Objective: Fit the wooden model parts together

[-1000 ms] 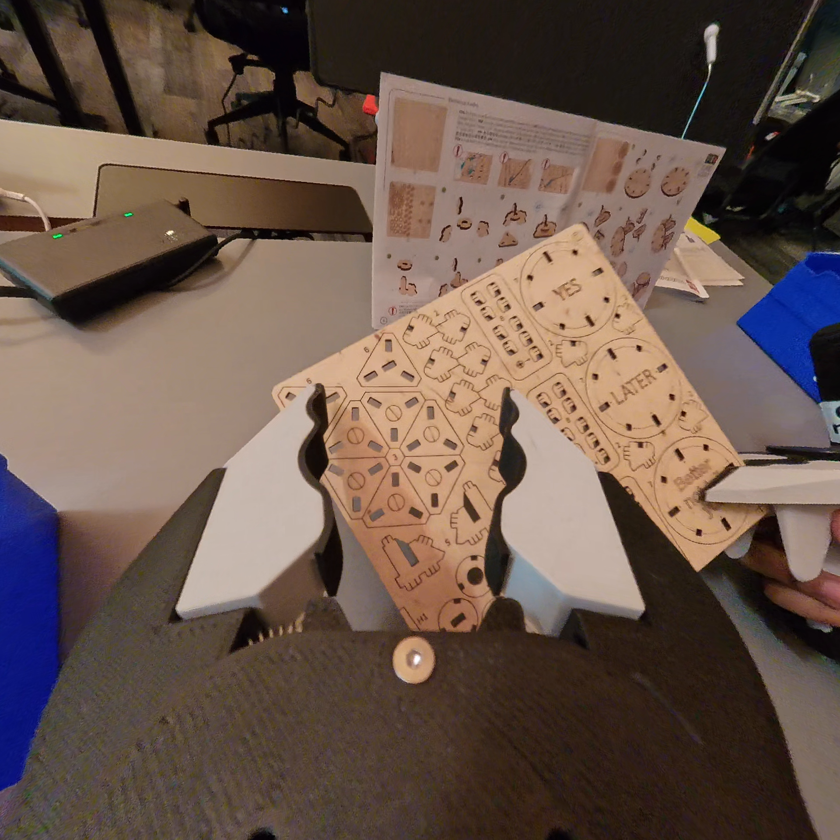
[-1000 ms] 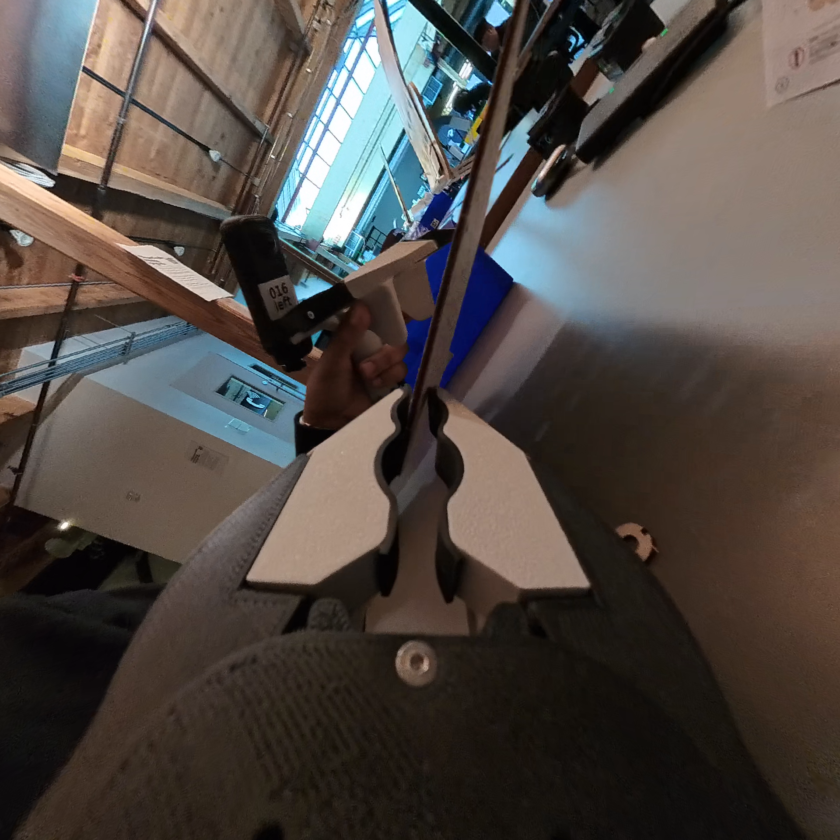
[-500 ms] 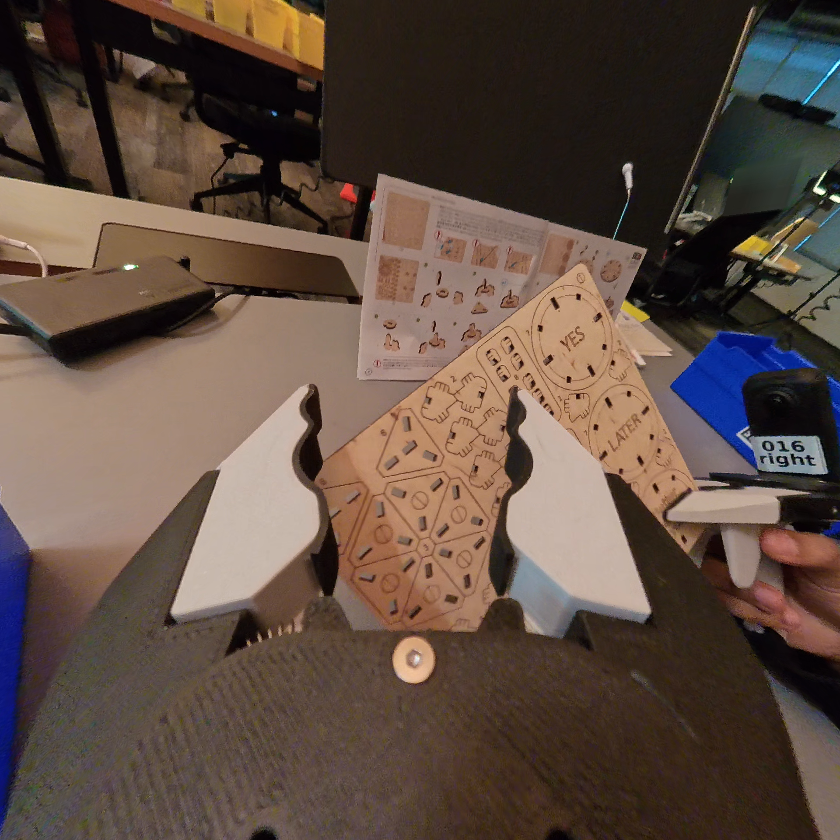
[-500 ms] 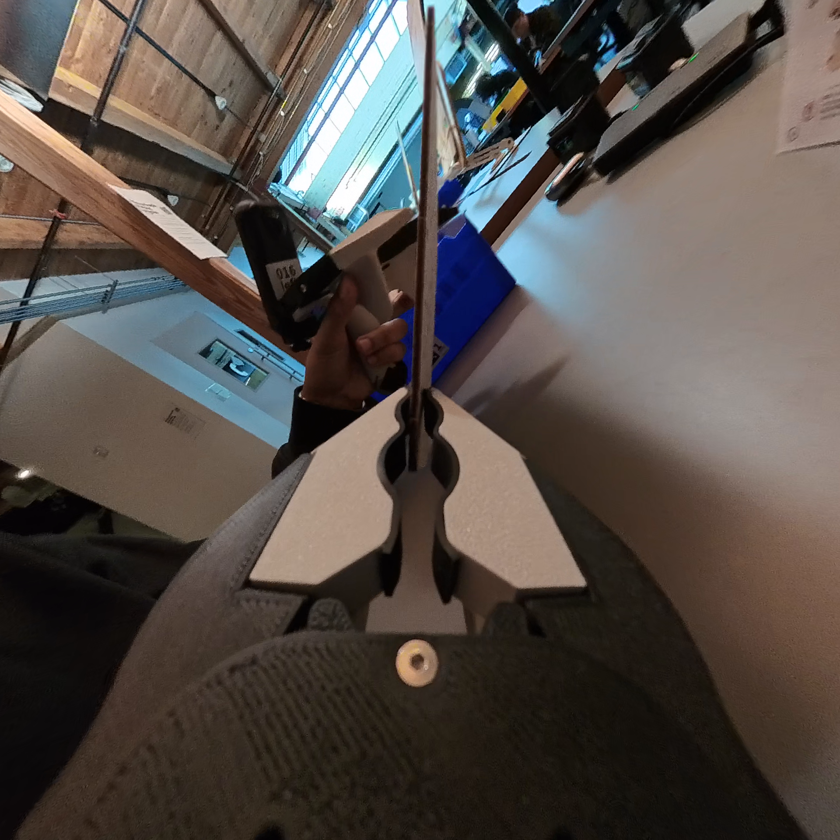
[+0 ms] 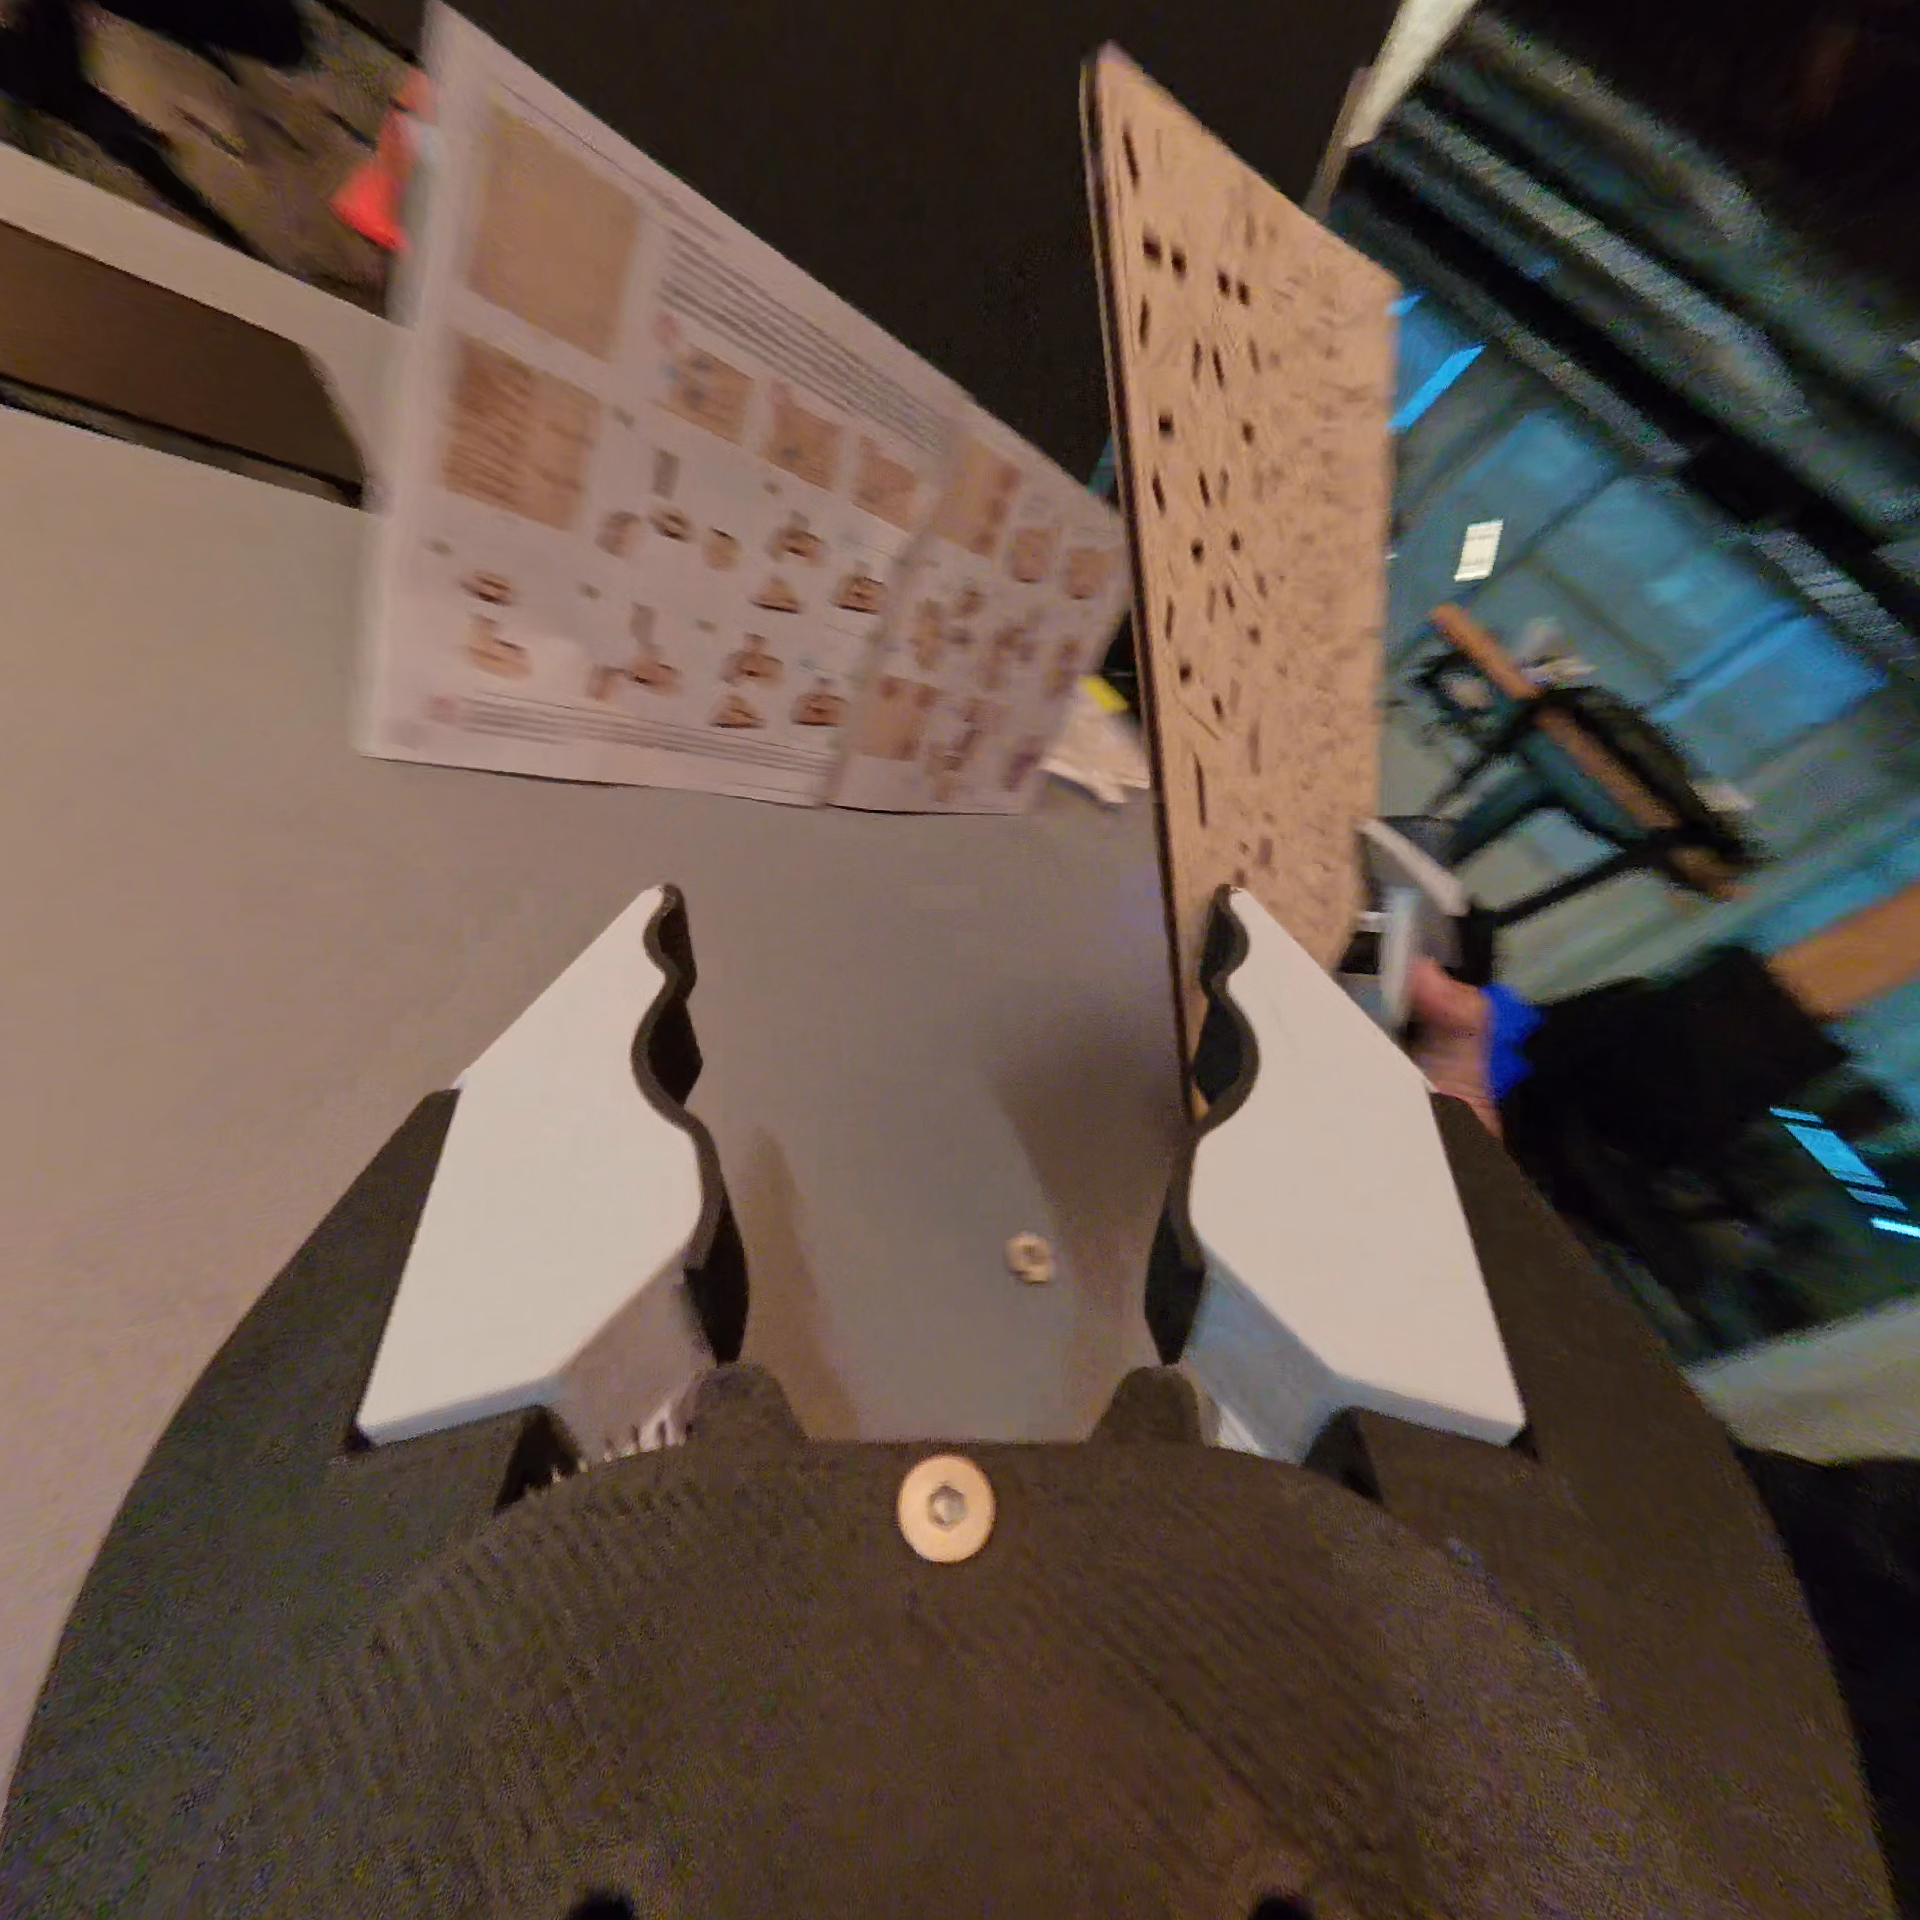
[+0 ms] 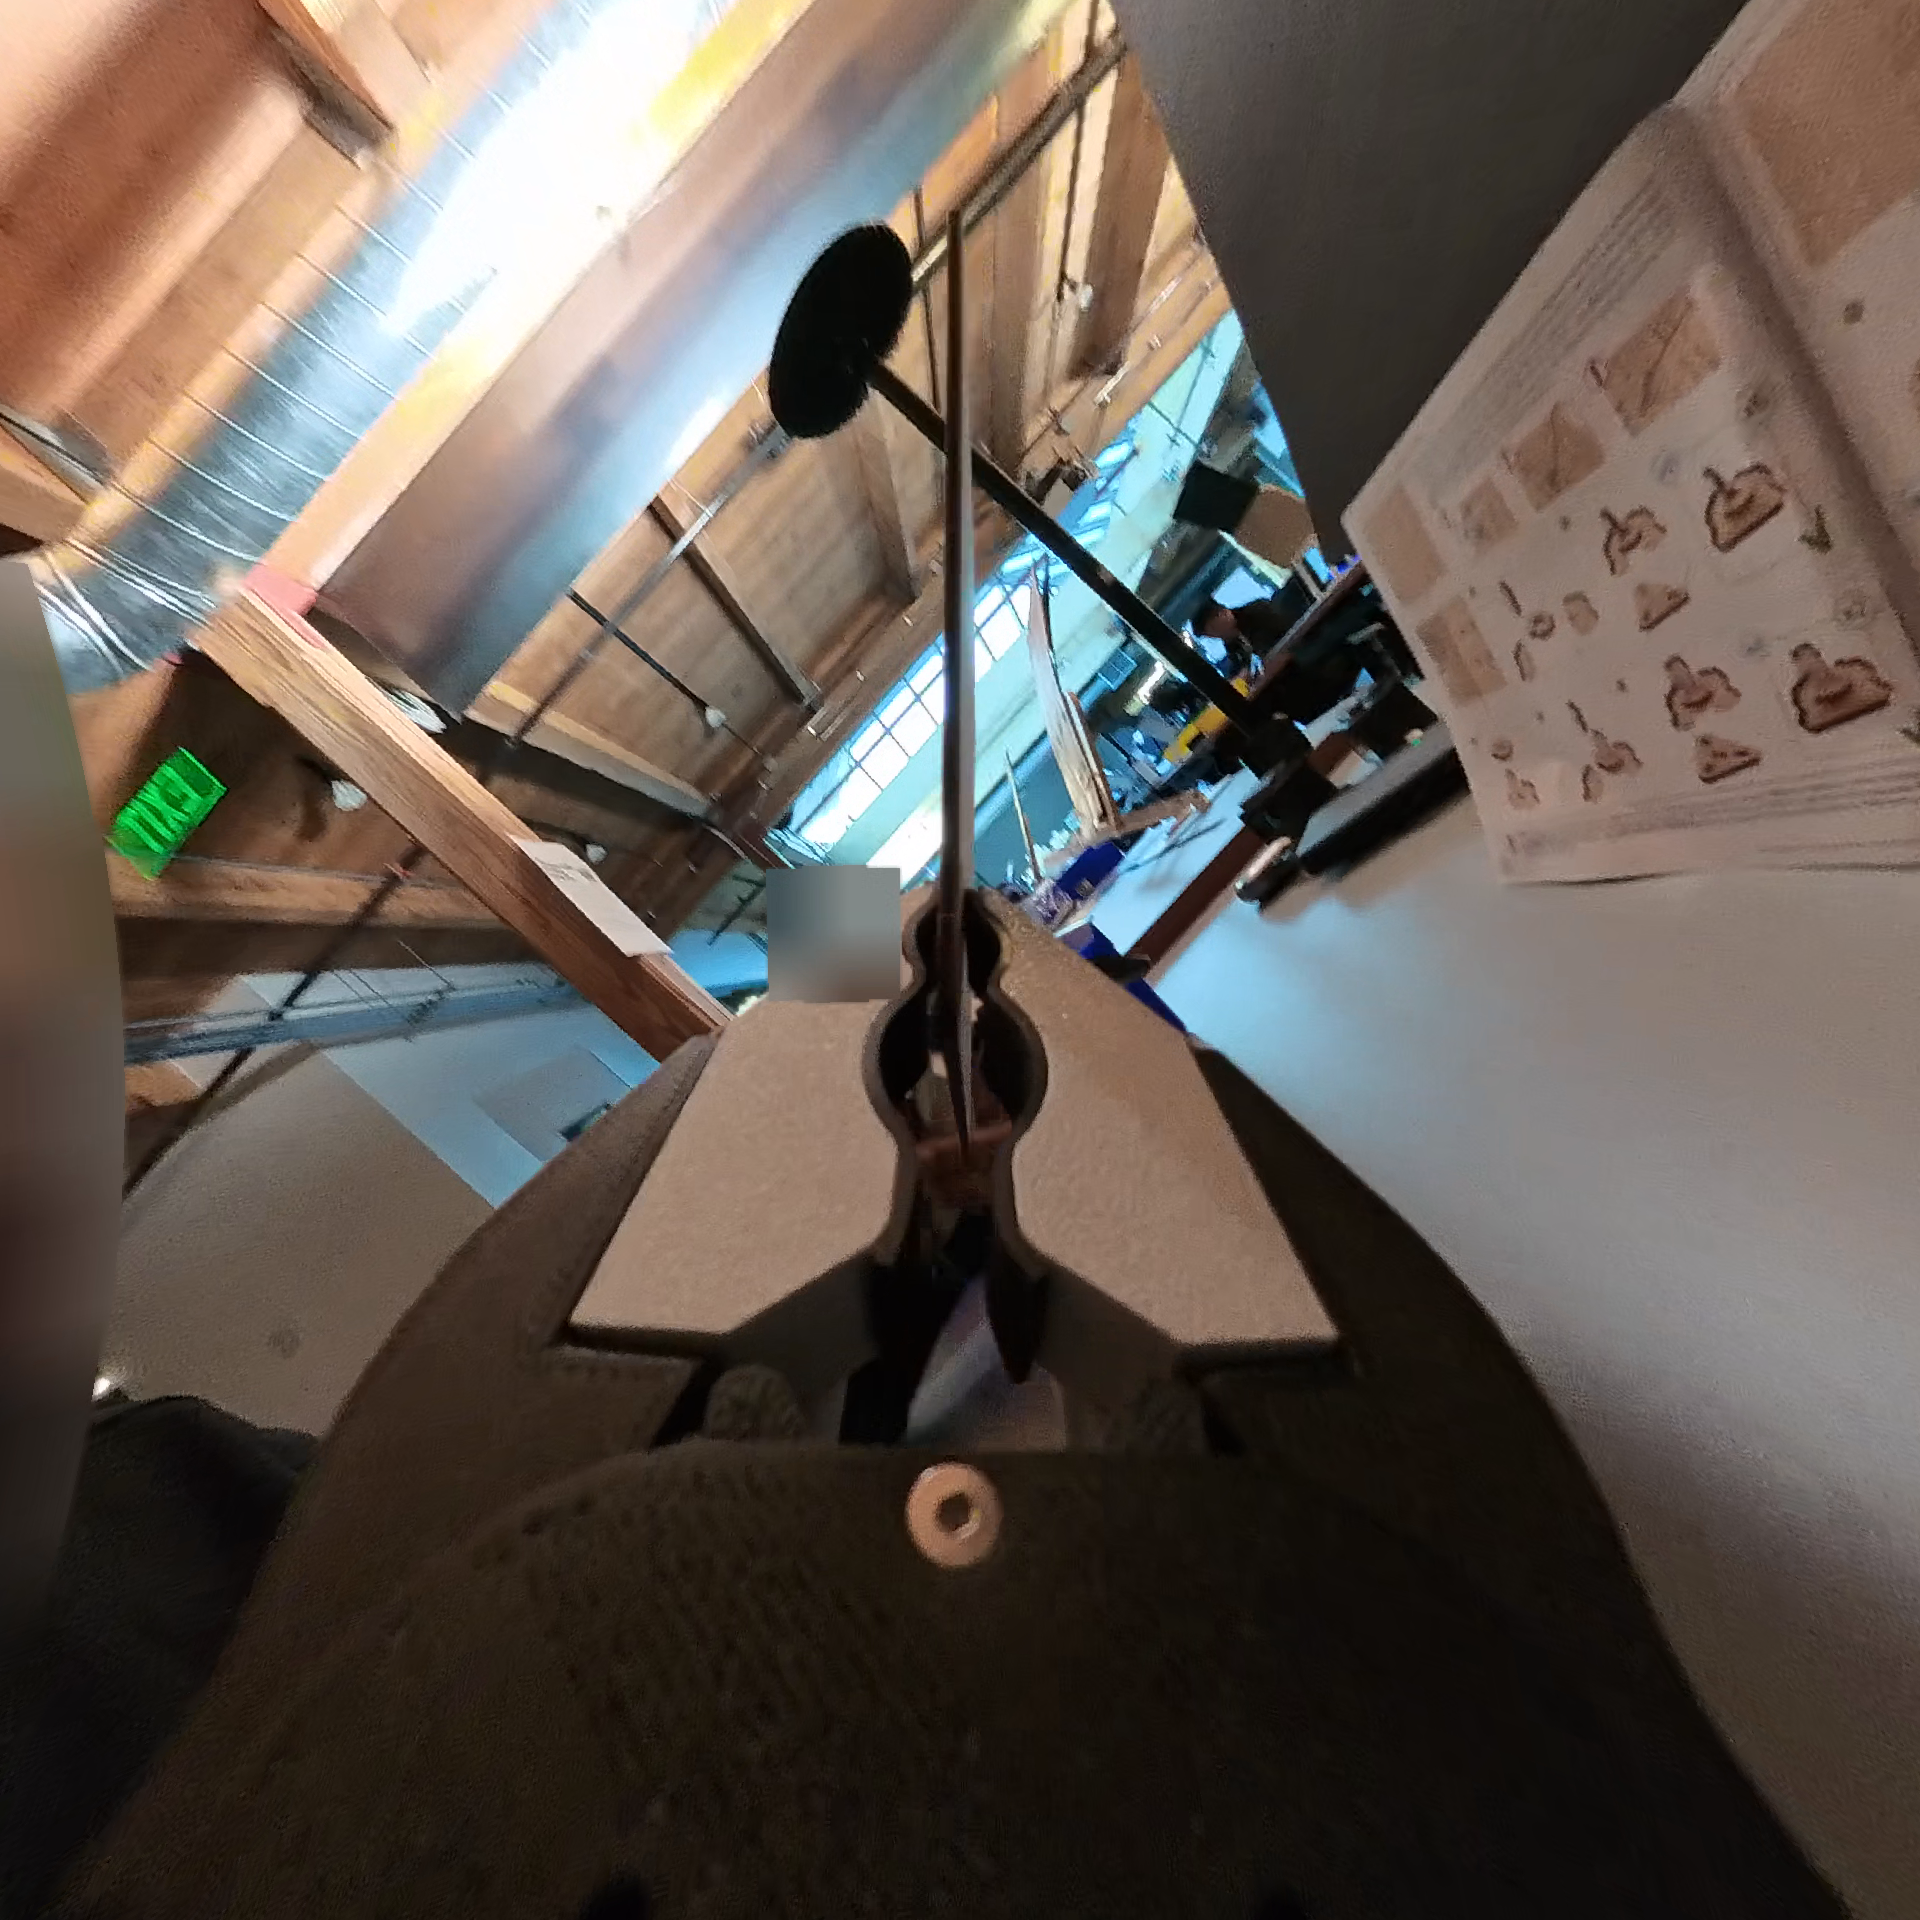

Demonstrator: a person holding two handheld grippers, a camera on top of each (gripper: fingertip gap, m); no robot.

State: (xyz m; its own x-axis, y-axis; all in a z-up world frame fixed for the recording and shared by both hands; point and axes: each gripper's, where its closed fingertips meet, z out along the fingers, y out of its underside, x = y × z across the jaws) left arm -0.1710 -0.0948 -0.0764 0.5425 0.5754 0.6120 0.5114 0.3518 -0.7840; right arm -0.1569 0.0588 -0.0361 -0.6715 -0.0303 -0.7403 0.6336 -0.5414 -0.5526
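Right claw: the right gripper (image 6: pixel 951 914) is clamped tight on the thin wooden sheet (image 6: pixel 956 582), both pads pressing its flat sides

How the sheet sits: it stands on its edge and sticks straight out past the fingertips, so from here it looks like a thin dark line

Left claw: the left gripper (image 5: pixel 945 904) is spread wide and grips nothing; only bare table shows between its fingers

Sheet next to the left claw: the wooden sheet (image 5: pixel 1247 520) stands upright right along the inner side of the left claw's right-hand finger (image 5: pixel 1299 1091); I cannot tell if it touches that finger, and the other finger is well apart from it

Done so far: the sheet is up off the grey table (image 5: pixel 208 831), carried by one claw alone

Not done: the many small cut shapes look to be in the sheet, not pushed out

On the table: one tiny wooden ring (image 5: pixel 1031 1257) lies between the left claw's fingers, low down

Behind: a picture paper (image 5: pixel 665 540) with drawings stands propped at the back of the table

Far off: a hand with a blue cuff (image 5: pixel 1455 1023) shows at the right
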